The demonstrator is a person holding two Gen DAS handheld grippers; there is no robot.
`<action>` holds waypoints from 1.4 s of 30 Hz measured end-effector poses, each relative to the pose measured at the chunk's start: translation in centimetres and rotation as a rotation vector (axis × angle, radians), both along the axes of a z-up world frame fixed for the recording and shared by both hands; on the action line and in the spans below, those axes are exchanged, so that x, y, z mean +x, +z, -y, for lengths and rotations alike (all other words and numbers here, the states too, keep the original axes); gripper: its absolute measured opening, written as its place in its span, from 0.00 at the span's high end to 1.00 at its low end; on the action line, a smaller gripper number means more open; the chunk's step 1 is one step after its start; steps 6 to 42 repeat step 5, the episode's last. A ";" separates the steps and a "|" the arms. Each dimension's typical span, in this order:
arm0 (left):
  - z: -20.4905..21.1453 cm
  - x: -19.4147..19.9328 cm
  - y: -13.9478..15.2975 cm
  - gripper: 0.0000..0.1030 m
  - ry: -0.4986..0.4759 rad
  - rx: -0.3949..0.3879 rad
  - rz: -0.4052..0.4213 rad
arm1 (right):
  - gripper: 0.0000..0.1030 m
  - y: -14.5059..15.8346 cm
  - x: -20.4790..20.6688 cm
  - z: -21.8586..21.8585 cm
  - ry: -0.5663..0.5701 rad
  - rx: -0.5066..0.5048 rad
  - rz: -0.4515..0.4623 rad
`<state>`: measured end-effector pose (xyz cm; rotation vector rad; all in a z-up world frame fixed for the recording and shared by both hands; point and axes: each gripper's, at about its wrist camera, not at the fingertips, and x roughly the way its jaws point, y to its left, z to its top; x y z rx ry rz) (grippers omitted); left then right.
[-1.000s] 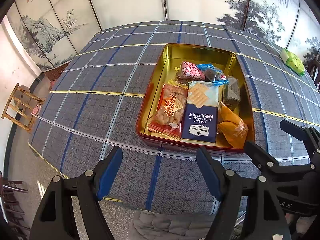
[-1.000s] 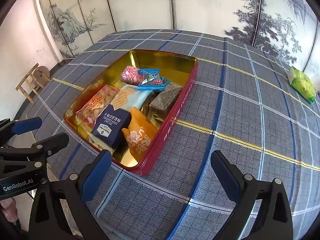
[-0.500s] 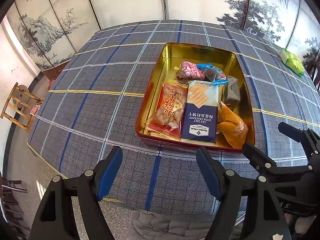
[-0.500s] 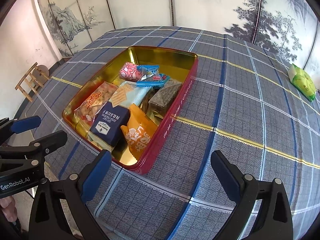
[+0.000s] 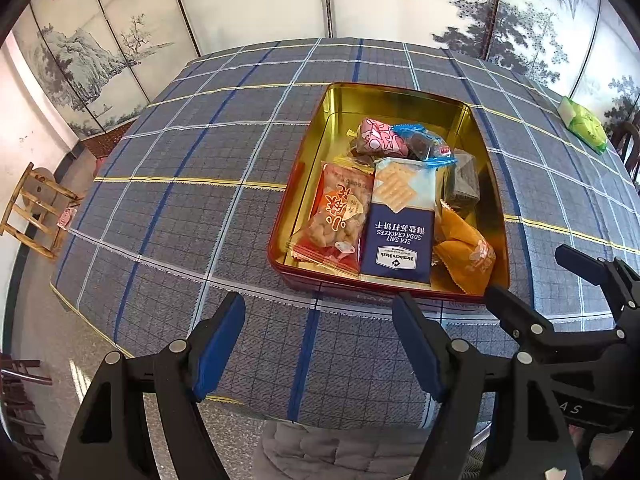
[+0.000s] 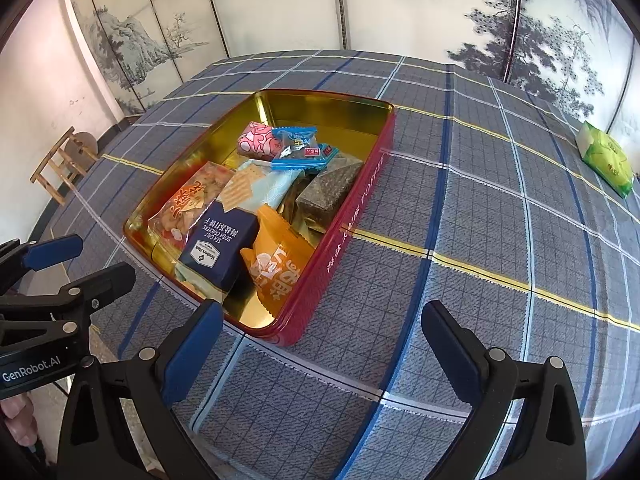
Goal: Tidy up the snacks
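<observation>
Both the left gripper (image 5: pixel 318 344) and right gripper (image 6: pixel 322 344) hover wide open and empty over the table (image 5: pixel 180 200), with the snack tin (image 5: pixel 298 184) lying just ahead of the fingers, long axis running away from them, roughly as near to either hand.

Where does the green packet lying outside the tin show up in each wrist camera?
Left wrist view: green packet at the far right edge, on the checked blue-grey tablecloth.
Right wrist view: green packet at the right edge, also apart from the tin.
Shared landmark: the red tin with gold inside, left of the packet in both.
</observation>
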<state>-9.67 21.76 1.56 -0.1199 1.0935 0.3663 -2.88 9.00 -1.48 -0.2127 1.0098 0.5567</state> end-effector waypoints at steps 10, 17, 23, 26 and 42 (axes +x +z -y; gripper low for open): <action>-0.2 -0.1 0.0 0.29 0.003 -0.003 0.001 | 0.04 0.0 -0.1 -0.1 0.001 0.000 0.000; -0.2 -0.1 0.0 0.29 0.003 -0.003 0.001 | 0.04 0.0 -0.1 -0.1 0.001 0.000 0.000; -0.2 -0.1 0.0 0.29 0.003 -0.003 0.001 | 0.04 0.0 -0.1 -0.1 0.001 0.000 0.000; -0.2 -0.1 0.0 0.29 0.003 -0.003 0.001 | 0.04 0.0 -0.1 -0.1 0.001 0.000 0.000; -0.2 -0.1 0.0 0.29 0.003 -0.003 0.001 | 0.04 0.0 -0.1 -0.1 0.001 0.000 0.000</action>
